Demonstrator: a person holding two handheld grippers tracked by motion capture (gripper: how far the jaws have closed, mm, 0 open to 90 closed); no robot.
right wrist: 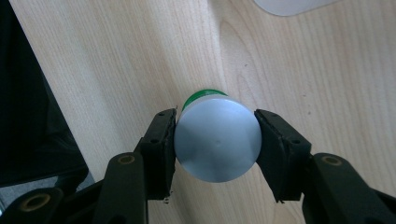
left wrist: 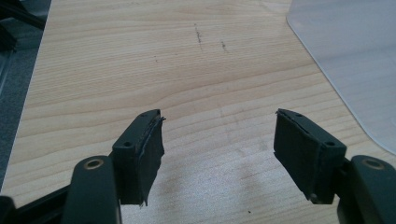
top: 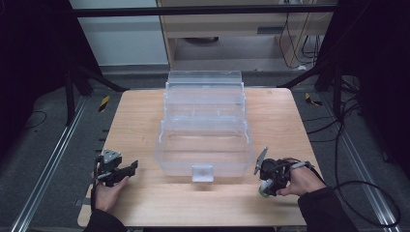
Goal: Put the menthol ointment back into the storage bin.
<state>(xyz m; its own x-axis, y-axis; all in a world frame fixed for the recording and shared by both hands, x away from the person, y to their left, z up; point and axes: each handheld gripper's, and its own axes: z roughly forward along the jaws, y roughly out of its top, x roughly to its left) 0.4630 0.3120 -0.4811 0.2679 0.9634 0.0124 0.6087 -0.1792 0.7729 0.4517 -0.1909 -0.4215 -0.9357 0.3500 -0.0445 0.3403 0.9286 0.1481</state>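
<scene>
Setting: a lab or test bay built for recording, not a home or shop. Evidence: a light wooden desk stands alone on grey carpet floor, ringed by black frame struts with dark curtains behind them. Aluminium rails run along the floor on both sides, outward of the left claw and the right claw. Yellow-black hazard tape marks the floor well ahead of the left claw. Loose black cables trail beyond the right claw. Pale cabinet at the far wall.
</scene>
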